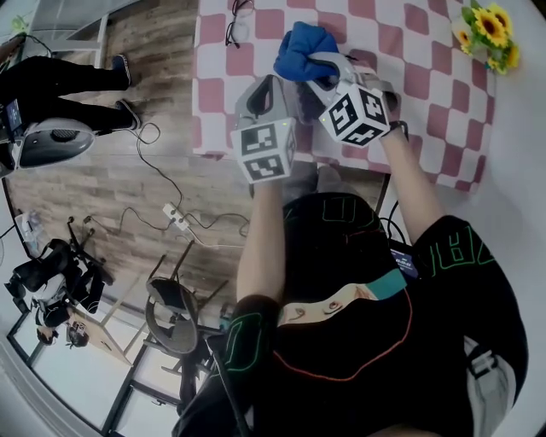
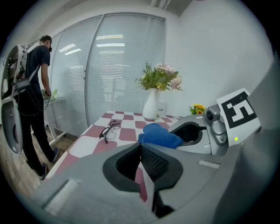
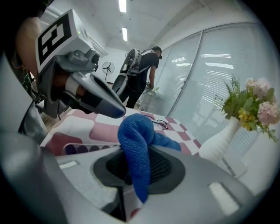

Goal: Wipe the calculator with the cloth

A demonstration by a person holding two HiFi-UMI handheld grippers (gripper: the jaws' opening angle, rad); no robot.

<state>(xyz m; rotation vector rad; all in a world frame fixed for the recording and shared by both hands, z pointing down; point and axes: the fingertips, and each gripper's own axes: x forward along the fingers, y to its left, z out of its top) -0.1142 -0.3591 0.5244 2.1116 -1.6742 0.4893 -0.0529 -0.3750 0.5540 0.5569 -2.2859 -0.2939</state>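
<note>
A blue cloth (image 1: 302,49) bunches up between the jaws of my right gripper (image 1: 321,67), which is shut on it over the pink-checked table (image 1: 426,77). In the right gripper view the cloth (image 3: 136,146) hangs down through the right gripper (image 3: 135,151). Under and just left of it lies the calculator (image 3: 82,148), a pale strip with dark purple keys, mostly hidden. My left gripper (image 1: 271,87) hovers beside the right one, shut with nothing in it. From the left gripper (image 2: 141,146) the cloth (image 2: 159,134) shows just ahead; the calculator is hidden.
Black glasses (image 1: 235,22) lie at the table's far left. A white vase (image 2: 152,105) of flowers and small sunflowers (image 1: 488,34) stand toward the far right. A person (image 2: 31,83) with a backpack stands off the table's left; cables and a chair (image 1: 171,311) are on the floor.
</note>
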